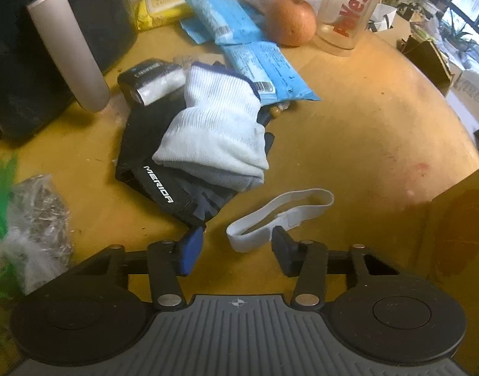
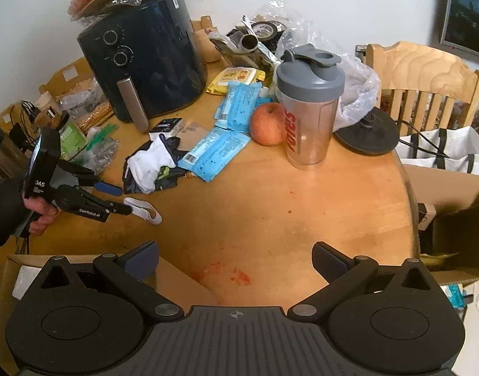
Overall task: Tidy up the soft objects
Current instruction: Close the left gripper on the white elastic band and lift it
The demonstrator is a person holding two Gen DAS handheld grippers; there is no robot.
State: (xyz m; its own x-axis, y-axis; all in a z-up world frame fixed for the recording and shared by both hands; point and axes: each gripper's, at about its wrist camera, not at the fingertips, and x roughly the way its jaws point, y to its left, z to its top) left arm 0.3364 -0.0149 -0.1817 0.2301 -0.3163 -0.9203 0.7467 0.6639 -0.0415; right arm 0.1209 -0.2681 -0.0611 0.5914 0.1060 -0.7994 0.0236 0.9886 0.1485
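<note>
Both views: white band point(image 1: 280, 216) | right-wrist only: air fryer knobs point(image 2: 115, 47)

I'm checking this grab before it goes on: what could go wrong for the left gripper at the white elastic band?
1. The left gripper straddles only one end of the flat white elastic band; its fingers may pinch just an edge and slip off.
2. The blue-padded finger sits close to the black fabric piece printed MERIDA, under the folded white sock, and could snag it.
</note>
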